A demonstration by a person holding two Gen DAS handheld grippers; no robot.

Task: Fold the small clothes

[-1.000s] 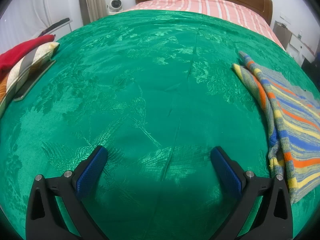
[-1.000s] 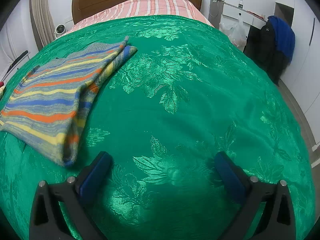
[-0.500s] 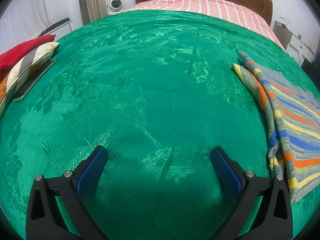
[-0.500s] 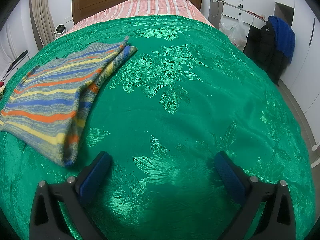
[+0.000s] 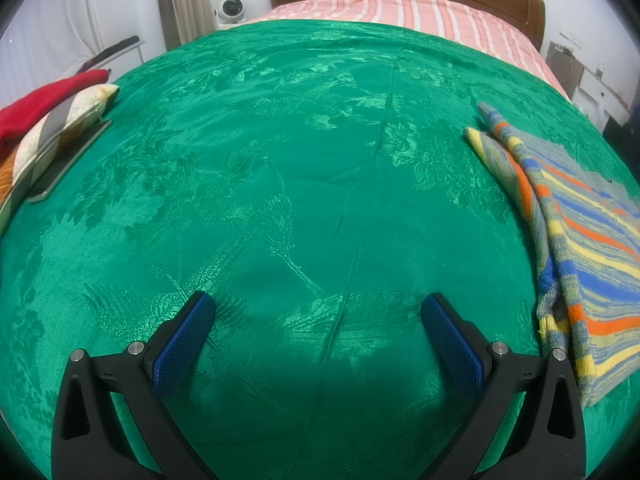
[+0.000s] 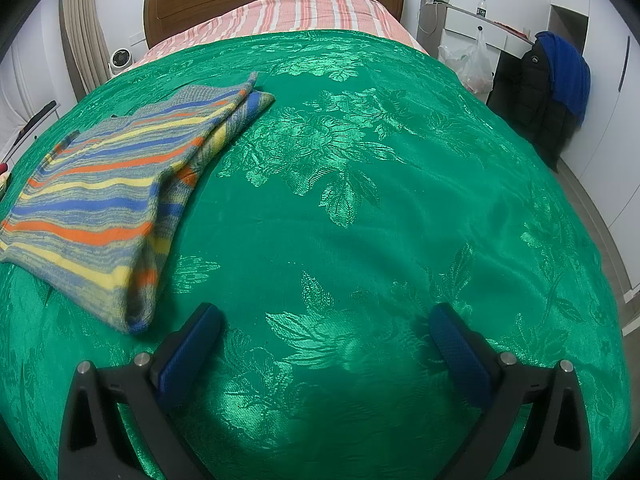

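A striped knit garment in grey, blue, yellow and orange lies folded flat on the green bedspread. It shows at the right edge of the left wrist view and at the left of the right wrist view. My left gripper is open and empty, low over bare bedspread to the left of the garment. My right gripper is open and empty, low over the bedspread to the right of the garment's near corner.
The green bedspread covers the bed, with a striped pink sheet and wooden headboard behind. A pile of red and patterned clothes lies at the left edge. A nightstand, a plastic bag and a dark jacket stand to the right.
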